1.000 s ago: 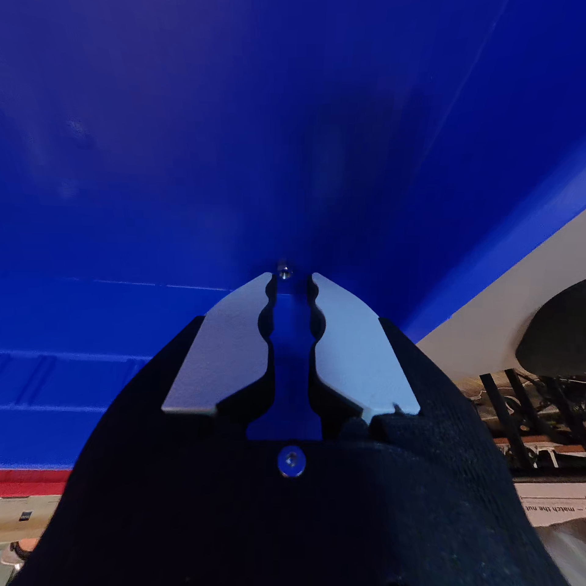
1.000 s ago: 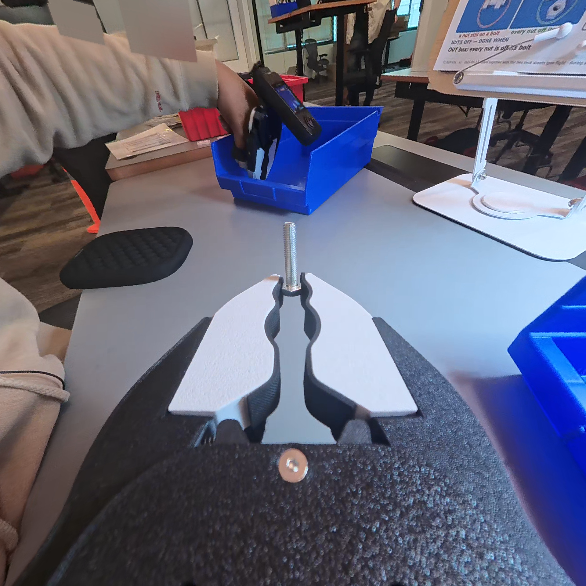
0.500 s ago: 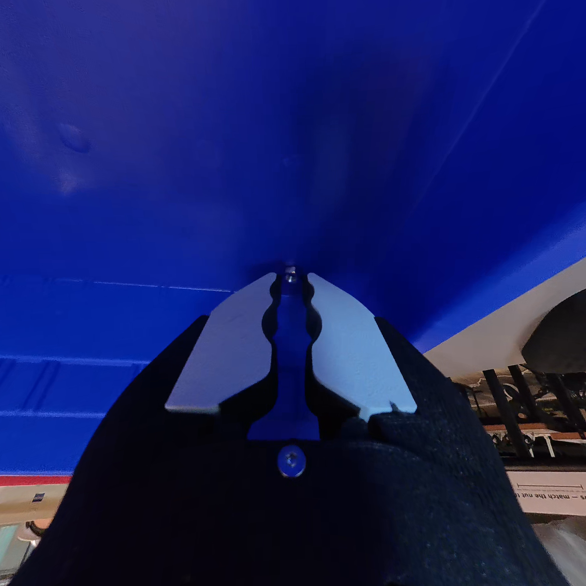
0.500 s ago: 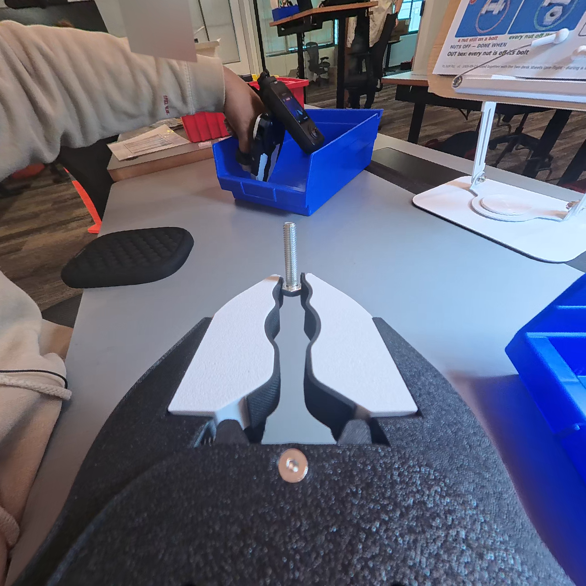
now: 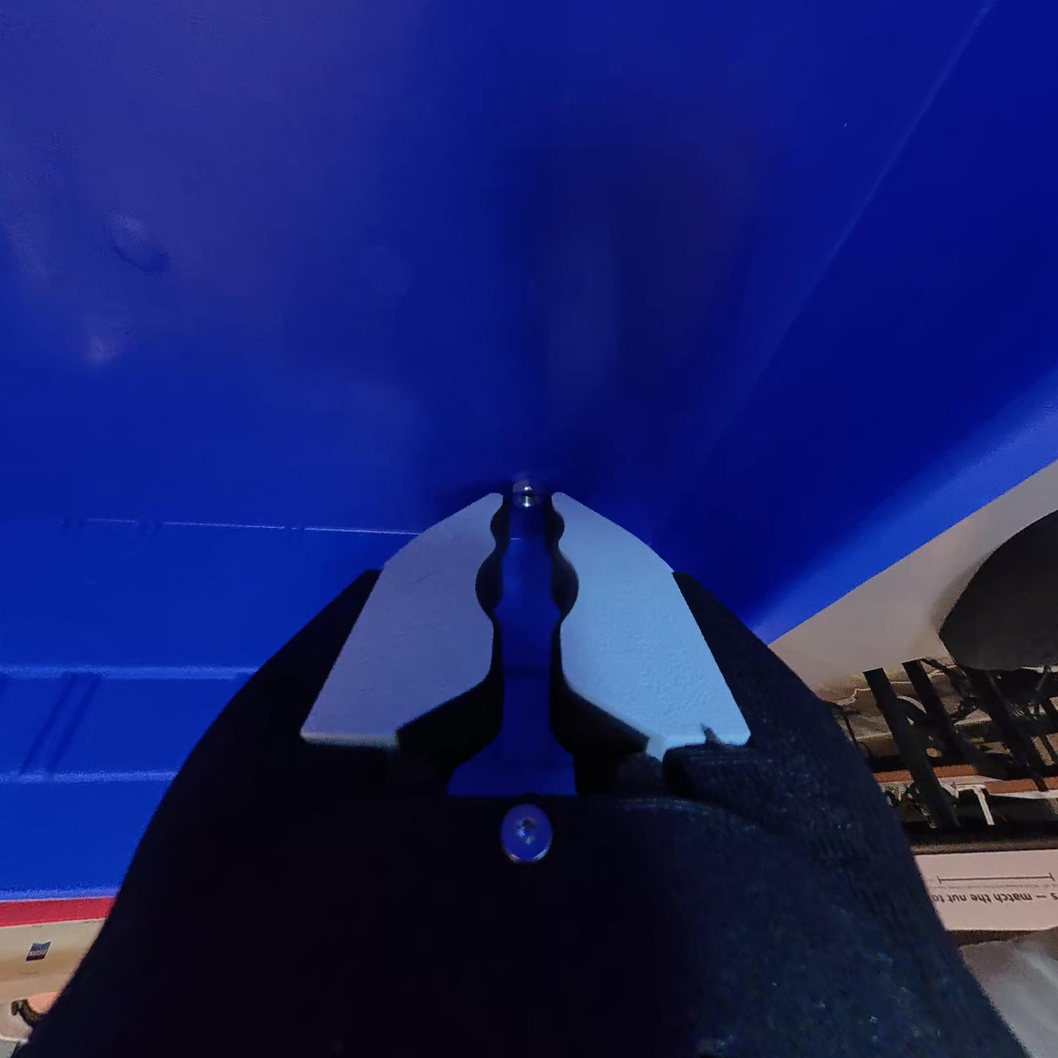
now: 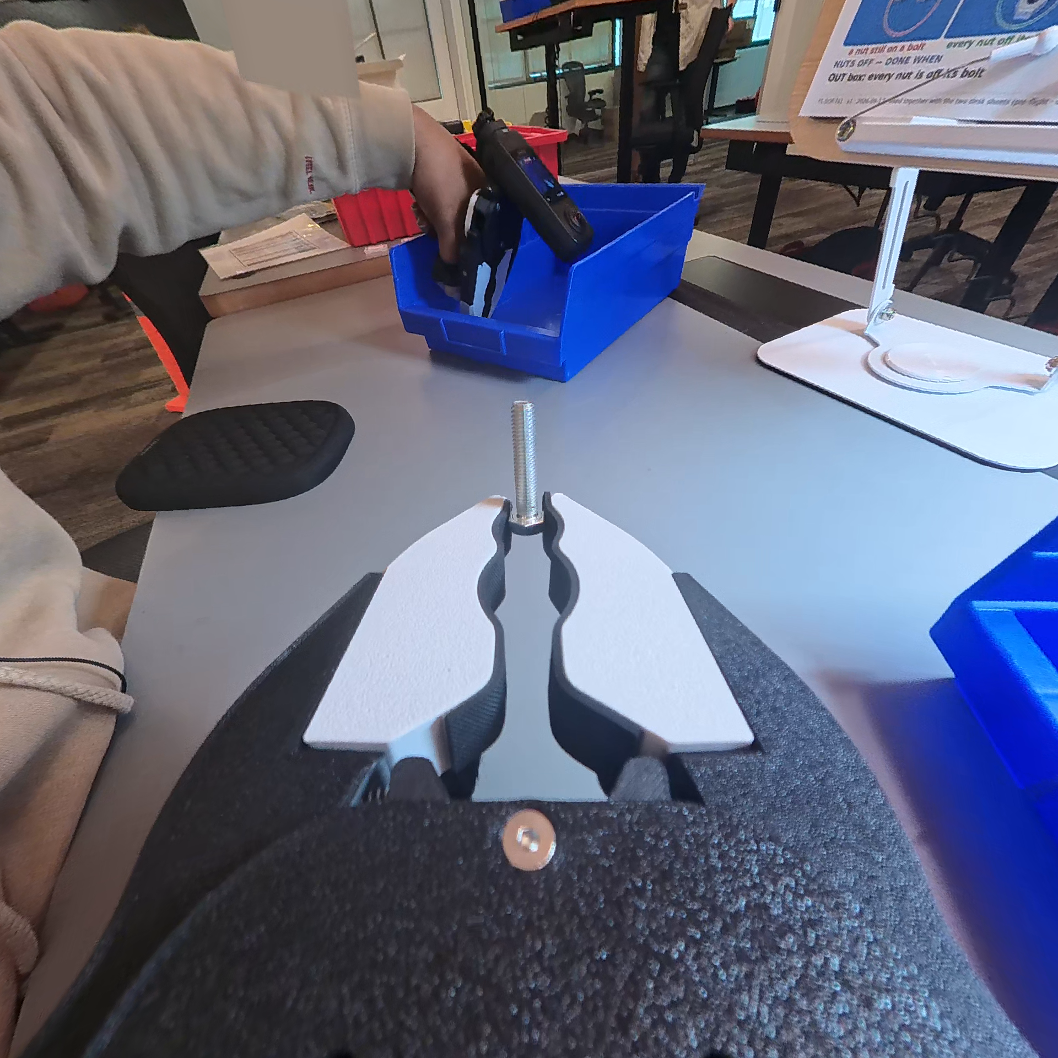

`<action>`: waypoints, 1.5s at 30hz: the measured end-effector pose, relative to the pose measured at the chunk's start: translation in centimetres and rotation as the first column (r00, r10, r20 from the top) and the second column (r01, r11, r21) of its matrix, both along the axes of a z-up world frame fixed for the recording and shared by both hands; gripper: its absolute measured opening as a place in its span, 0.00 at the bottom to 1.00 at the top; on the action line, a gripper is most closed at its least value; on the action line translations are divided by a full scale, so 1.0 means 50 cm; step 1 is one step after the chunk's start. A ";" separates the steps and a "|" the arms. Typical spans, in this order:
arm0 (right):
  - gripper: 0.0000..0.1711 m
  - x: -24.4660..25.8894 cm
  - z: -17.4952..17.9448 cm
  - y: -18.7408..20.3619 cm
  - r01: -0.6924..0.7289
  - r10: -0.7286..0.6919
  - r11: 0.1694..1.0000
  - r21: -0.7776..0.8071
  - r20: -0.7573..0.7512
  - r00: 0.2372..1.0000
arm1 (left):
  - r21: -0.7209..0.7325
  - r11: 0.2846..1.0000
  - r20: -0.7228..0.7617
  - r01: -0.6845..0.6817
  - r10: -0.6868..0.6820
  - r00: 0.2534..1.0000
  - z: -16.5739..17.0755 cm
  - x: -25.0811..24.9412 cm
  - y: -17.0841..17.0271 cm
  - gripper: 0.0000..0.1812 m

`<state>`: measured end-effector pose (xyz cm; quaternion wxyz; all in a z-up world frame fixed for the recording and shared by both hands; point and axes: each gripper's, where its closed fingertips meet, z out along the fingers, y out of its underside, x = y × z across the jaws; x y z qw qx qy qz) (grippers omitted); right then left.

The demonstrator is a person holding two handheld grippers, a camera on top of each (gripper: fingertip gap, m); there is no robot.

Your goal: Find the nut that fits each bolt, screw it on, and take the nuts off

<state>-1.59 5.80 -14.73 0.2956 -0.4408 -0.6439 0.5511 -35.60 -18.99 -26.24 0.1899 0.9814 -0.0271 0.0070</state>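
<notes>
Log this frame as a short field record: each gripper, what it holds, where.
right gripper: shut on bolt, held by its head end, threaded shaft pointing away, above grey table
left gripper: inside blue bin, fingertips closed on small nut
nut on bolt: none
other: black pad, white stand

Left gripper (image 5: 526, 497) fingers (image 5: 423, 618) now narrower around nut (image 5: 524, 496).

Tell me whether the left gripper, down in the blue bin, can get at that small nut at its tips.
Probably yes. The left gripper sits inside the blue bin, and the small nut already lies between its jaws, which look closed on it. Nothing else blocks it.
</notes>
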 end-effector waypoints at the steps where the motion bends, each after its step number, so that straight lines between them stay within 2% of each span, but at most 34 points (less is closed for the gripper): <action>1: 0.06 0.000 -0.001 0.000 -0.001 0.001 1.000 0.000 0.001 1.000 | 0.004 1.000 0.003 -0.001 0.001 1.000 0.000 -0.001 0.001 0.06; 5: 0.06 0.000 -0.003 -0.003 -0.005 0.005 1.000 0.008 0.003 1.000 | 0.070 0.998 0.021 0.006 -0.007 1.000 0.001 0.003 0.013 0.06; 9: 0.06 0.000 -0.006 -0.005 -0.007 0.007 1.000 0.024 0.000 1.000 | 0.283 0.958 0.024 0.049 -0.058 0.998 0.053 0.036 0.069 0.06; 12: 0.06 -0.004 -0.011 -0.014 -0.015 0.015 1.000 0.025 0.001 1.000 | 0.426 0.895 0.026 0.133 -0.159 0.987 0.128 0.112 0.118 0.06; 16: 0.06 -0.013 -0.024 -0.051 -0.047 0.047 0.998 0.038 0.007 0.999 | 0.499 0.824 0.081 0.268 -0.352 0.933 0.204 0.272 0.176 0.06; 23: 0.06 -0.020 -0.052 -0.166 -0.156 0.155 0.988 0.017 0.043 0.987 | 0.450 0.698 0.129 0.558 -0.668 0.733 0.238 0.524 0.252 0.06; 29: 0.06 -0.017 -0.056 -0.187 -0.170 0.171 0.985 -0.026 0.048 0.984 | 0.377 0.611 0.140 0.696 -0.780 0.609 0.248 0.633 0.310 0.06; 36: 0.06 -0.014 -0.041 -0.167 -0.149 0.151 0.986 -0.076 0.029 0.988 | 0.343 0.561 0.128 0.753 -0.822 0.554 0.263 0.677 0.356 0.06; 45: 0.06 -0.008 -0.026 -0.157 -0.144 0.143 0.987 -0.068 -0.021 0.990 | 0.328 0.548 0.144 0.769 -0.834 0.533 0.272 0.693 0.366 0.06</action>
